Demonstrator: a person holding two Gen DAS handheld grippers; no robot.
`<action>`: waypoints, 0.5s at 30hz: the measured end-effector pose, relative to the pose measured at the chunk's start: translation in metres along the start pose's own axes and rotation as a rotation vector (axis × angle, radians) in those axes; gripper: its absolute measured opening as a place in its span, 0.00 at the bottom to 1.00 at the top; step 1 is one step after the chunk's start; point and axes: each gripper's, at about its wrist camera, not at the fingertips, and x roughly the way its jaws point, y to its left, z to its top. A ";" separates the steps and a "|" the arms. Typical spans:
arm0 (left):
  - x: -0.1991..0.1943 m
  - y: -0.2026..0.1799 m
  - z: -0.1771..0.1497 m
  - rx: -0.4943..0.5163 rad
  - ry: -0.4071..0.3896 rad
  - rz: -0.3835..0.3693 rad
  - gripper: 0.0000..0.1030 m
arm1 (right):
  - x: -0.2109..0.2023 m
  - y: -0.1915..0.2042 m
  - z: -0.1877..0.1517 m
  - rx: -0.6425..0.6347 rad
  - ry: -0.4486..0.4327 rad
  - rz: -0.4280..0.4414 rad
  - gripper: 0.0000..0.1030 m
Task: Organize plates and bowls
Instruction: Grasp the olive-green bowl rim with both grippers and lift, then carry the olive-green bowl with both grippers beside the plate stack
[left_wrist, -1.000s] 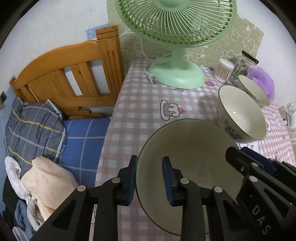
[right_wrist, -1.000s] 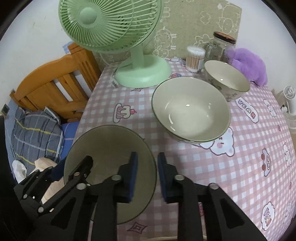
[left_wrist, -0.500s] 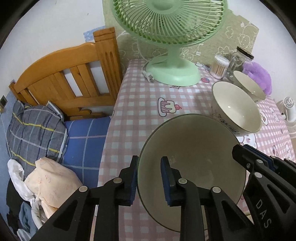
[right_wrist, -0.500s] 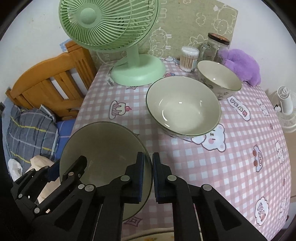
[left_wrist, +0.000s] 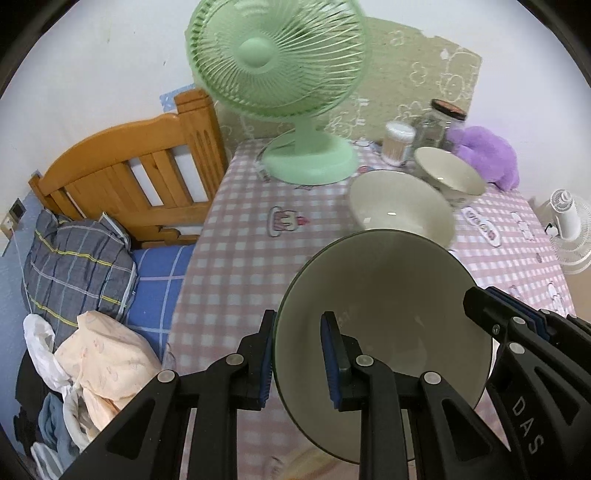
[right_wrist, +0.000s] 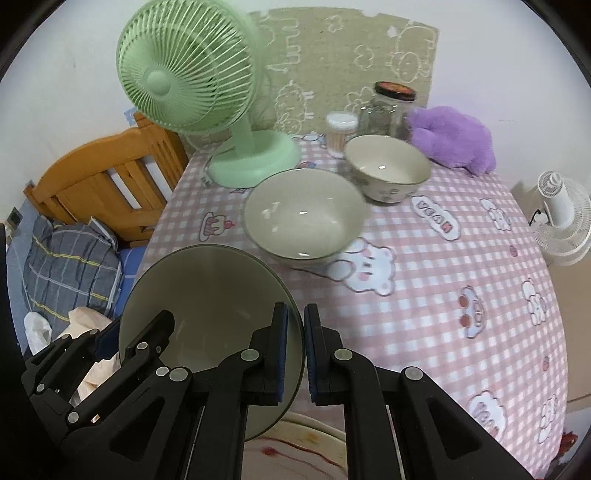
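Observation:
A wide grey-green bowl (left_wrist: 388, 295) (right_wrist: 207, 295) hangs tilted above the near part of the pink checked table (right_wrist: 424, 295). My left gripper (left_wrist: 297, 350) is shut on its left rim, and in the right wrist view it shows at lower left (right_wrist: 140, 332). My right gripper (right_wrist: 295, 332) is shut on the opposite rim, and it shows in the left wrist view at the right (left_wrist: 498, 314). Farther back on the cloth stand a large cream bowl (left_wrist: 399, 206) (right_wrist: 299, 218) and a smaller patterned bowl (left_wrist: 447, 173) (right_wrist: 386, 166).
A green fan (right_wrist: 184, 74) stands at the back left of the table, with a cotton swab tub (right_wrist: 341, 133), a glass jar (right_wrist: 388, 107) and a purple plush (right_wrist: 450, 140) along the wall. A wooden headboard (left_wrist: 129, 166) and bedding lie left; a white fan (right_wrist: 557, 206) right.
The right gripper's jaws closed onto the grey-green bowl's rim. Both grippers then rose and drew back with the bowl, so the table's bowls and fan look farther away.

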 end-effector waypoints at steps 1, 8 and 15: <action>-0.005 -0.008 -0.002 -0.005 -0.002 0.001 0.21 | -0.005 -0.008 -0.001 0.000 0.001 0.005 0.12; -0.030 -0.066 -0.015 -0.017 -0.003 -0.011 0.21 | -0.036 -0.070 -0.015 -0.011 -0.006 0.006 0.12; -0.045 -0.116 -0.030 -0.015 -0.005 -0.029 0.21 | -0.056 -0.123 -0.027 -0.013 -0.009 -0.007 0.12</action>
